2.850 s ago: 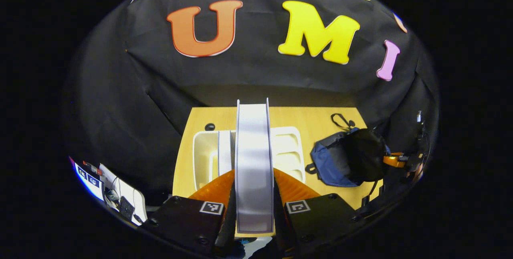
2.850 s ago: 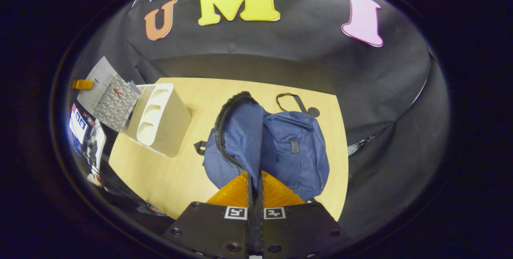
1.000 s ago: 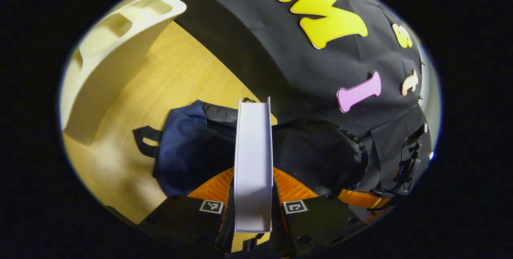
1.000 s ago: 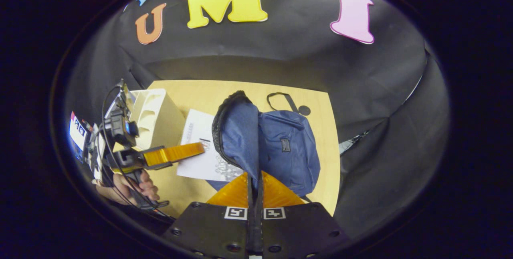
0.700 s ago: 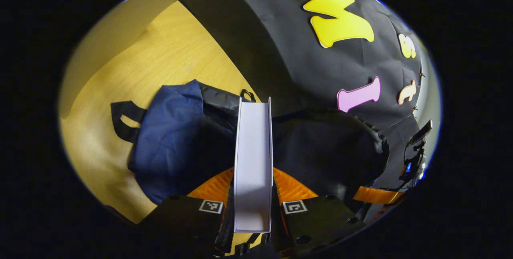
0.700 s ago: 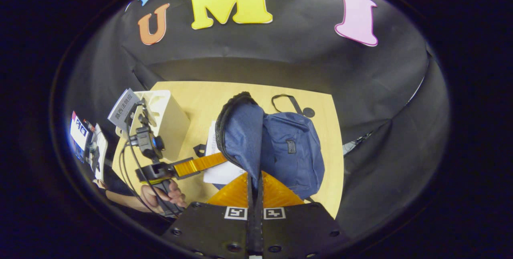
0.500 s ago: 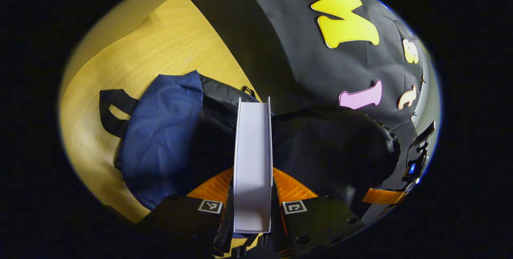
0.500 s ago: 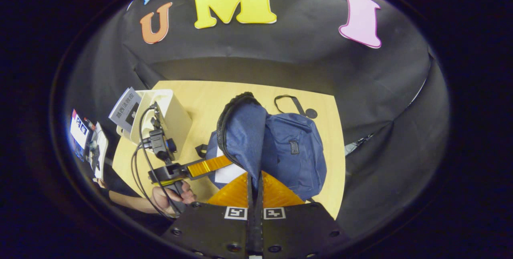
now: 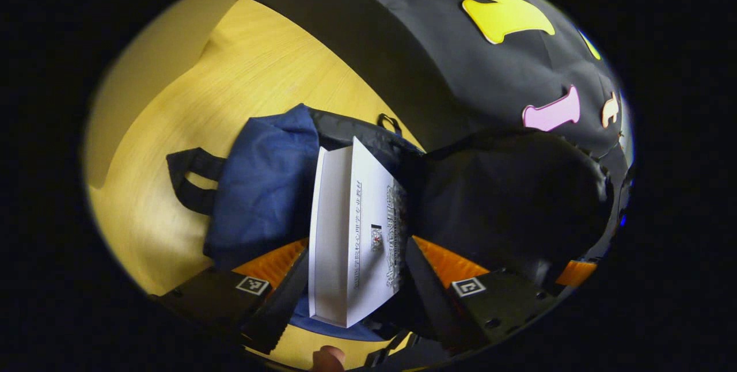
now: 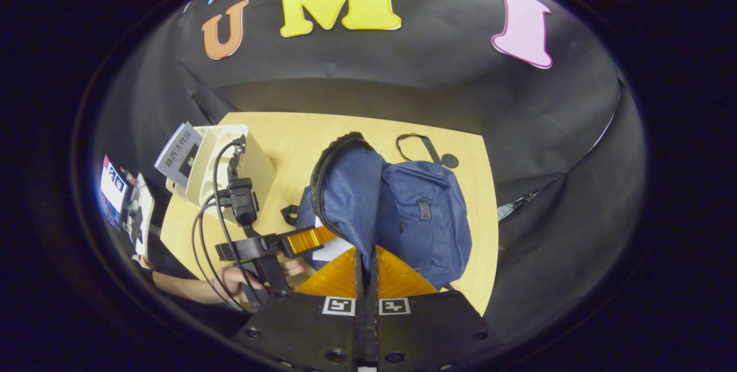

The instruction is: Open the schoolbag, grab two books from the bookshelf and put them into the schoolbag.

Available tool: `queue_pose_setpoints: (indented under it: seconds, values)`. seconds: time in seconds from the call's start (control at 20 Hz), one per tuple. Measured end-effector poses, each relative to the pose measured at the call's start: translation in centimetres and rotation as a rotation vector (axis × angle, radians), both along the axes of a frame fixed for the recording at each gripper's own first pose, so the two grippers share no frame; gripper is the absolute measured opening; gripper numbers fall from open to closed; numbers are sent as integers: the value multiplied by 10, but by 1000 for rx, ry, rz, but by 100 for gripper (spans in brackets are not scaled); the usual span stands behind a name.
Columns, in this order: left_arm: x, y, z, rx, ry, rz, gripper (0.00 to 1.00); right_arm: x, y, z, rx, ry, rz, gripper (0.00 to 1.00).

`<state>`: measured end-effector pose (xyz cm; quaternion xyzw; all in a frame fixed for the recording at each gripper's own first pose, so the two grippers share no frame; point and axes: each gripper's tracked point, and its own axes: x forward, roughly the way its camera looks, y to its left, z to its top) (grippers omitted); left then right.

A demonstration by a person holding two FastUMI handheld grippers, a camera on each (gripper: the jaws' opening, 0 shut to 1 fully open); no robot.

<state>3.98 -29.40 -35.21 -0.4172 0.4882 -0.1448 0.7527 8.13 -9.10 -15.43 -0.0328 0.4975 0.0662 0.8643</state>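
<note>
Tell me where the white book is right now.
In the left gripper view the white book lies tilted between the open left tongs, its far end in the mouth of the blue schoolbag on the wooden table.

bag [image 10: 414,216]: navy, flap lifted, open at 9 o'clock
book [image 9: 357,234]: white, tilted, in the bag's mouth

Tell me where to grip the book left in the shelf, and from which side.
Probably take the book by the end jutting from the shelf, one of the fingers on each cover. Come from the shelf's open side, along the book's tilt; the rest sits inside the walls. The right gripper is shut on the bag, so use the open left gripper.
</note>
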Motion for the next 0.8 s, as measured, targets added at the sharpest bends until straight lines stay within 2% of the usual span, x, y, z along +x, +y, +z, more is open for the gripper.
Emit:
queue_pose_setpoints:
  seconds: [0.25, 0.4, 0.6, 0.8]
  values:
    - [0, 32, 8, 145, -21, 3, 99, -1, 3, -4, 3, 4, 0, 0]
    - [4, 52, 32, 276, -118, -35, 99, 0, 5, -7, 5, 5, -3, 0]
    - [12, 101, 63, 543, -254, -96, 98, 0, 8, -11, -1, -1, -3, 0]
    - [21, 137, 113, 671, -389, -72, 100, -2, 11, -11, -5, -8, -8, 0]
